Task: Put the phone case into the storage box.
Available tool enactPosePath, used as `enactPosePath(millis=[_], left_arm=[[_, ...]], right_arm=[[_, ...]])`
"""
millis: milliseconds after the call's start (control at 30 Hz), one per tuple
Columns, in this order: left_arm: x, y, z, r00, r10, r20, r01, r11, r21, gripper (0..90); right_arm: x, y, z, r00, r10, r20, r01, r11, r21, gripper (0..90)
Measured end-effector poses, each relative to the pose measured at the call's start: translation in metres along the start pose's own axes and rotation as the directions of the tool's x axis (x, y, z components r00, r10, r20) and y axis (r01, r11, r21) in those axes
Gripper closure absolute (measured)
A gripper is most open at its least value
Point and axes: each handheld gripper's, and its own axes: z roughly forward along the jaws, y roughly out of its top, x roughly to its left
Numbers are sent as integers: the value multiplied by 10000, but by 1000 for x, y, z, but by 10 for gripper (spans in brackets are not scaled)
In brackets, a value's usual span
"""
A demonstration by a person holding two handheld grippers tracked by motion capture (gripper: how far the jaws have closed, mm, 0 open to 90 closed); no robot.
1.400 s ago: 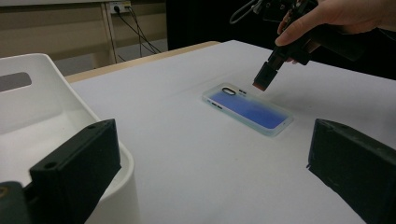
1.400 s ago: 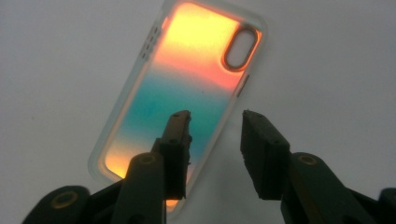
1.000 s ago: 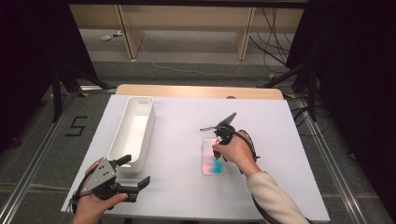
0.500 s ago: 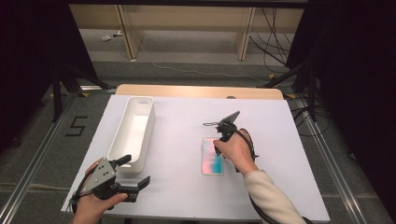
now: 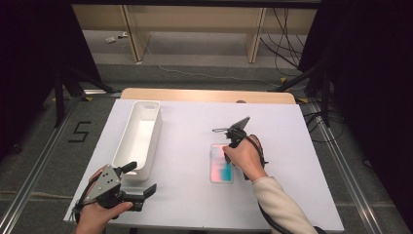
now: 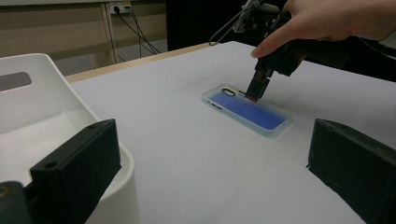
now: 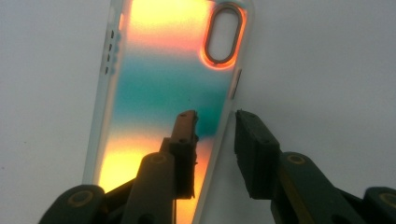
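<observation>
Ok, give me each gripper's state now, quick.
Left gripper: open, holding nothing, beside the white bin.
Right gripper: jaws have just been closing, astride the phone case's long edge, one jaw inside; pads not yet pressing.

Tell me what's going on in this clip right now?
A person works the right hand-held gripper over a translucent iridescent phone case lying flat on the white table. Its jaws straddle one long edge, have just been closing, and no firm pinch shows yet. The left hand-held gripper rests open near the white oblong plastic bin.
</observation>
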Motion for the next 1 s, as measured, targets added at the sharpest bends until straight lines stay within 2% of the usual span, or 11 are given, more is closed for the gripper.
enactPosePath(millis=[33, 67, 100, 267, 333, 367, 433, 667, 733, 800, 1000], left_arm=[[0, 0, 0, 10000, -37, 31, 37, 10000, -45, 18], [0, 0, 0, 10000, -13, 28, 13, 10000, -45, 18], [0, 0, 0, 10000, -5, -11, 5, 10000, 8, 19], [0, 0, 0, 10000, -36, 50, 37, 10000, -77, 19], [0, 0, 0, 10000, -23, 51, 24, 10000, -76, 18], [0, 0, 0, 10000, -30, 48, 31, 10000, -79, 19], [0, 0, 0, 10000, -29, 51, 30, 10000, -75, 19], [1, 0, 0, 10000, -17, 62, 17, 10000, -81, 19], [1, 0, 0, 10000, -5, 15, 5, 10000, -26, 19], [1, 0, 0, 10000, -2, 39, 2, 10000, -62, 19], [1, 0, 0, 10000, -33, 52, 33, 10000, -86, 19]], right_arm=[[3, 0, 0, 9989, 460, -46, -460, 9989, 72, 704], [3, 0, 0, 9988, 488, -12, -487, 9986, 190, 705], [0, 0, 0, 9999, 146, -20, -146, 9999, 56, 709], [1, 1, 1, 9988, 484, 1, -484, 9987, 164, 725], [0, 2, 2, 9996, 280, -35, -280, 9996, 35, 733], [3, 2, 0, 9962, 867, -87, -863, 9956, 372, 736], [0, 2, 2, 9985, 539, -33, -539, 9985, 114, 745], [2, 3, 2, 9969, 788, 14, -788, 9963, 338, 770], [1, 4, 4, 9967, 802, -81, -802, 9967, 108, 776], [3, 4, 2, 9931, 1170, -30, -1167, 9923, 420, 782], [-1, 4, 3, 9974, 714, -11, -713, 9971, 267, 800]])
